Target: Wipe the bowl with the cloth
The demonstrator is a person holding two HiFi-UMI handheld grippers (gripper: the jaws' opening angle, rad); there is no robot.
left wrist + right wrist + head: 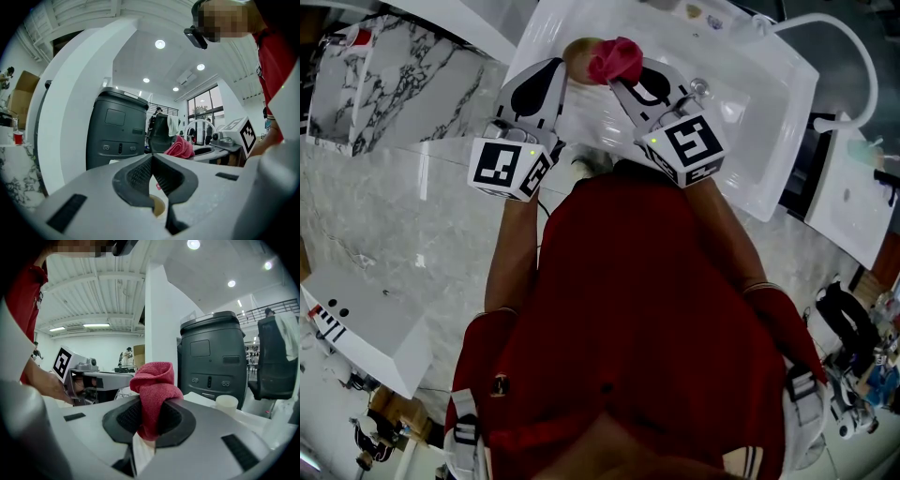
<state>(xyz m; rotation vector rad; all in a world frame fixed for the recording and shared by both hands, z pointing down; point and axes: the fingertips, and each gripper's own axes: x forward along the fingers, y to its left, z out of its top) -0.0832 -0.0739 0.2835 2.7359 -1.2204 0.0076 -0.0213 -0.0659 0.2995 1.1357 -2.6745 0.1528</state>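
Observation:
In the head view a small tan bowl point(579, 51) sits at the tips of my left gripper point(569, 67), held over the white sink point(759, 122). My left gripper point(152, 161) has its jaws pressed together, and a tan rim point(157, 206) shows just below them. Right beside the bowl is a red cloth point(617, 60). My right gripper point(624, 82) is shut on it, and the cloth point(154, 380) bulges up out of the right gripper point(149, 414). The cloth point(180, 147) also shows ahead in the left gripper view.
A white curved faucet point(848, 66) stands at the sink's right. A marble counter point(394, 75) lies to the left. A dark grey bin point(213, 362) stands beyond both grippers, with a white cup point(227, 405) near it. The person's red shirt point(637, 309) fills the lower head view.

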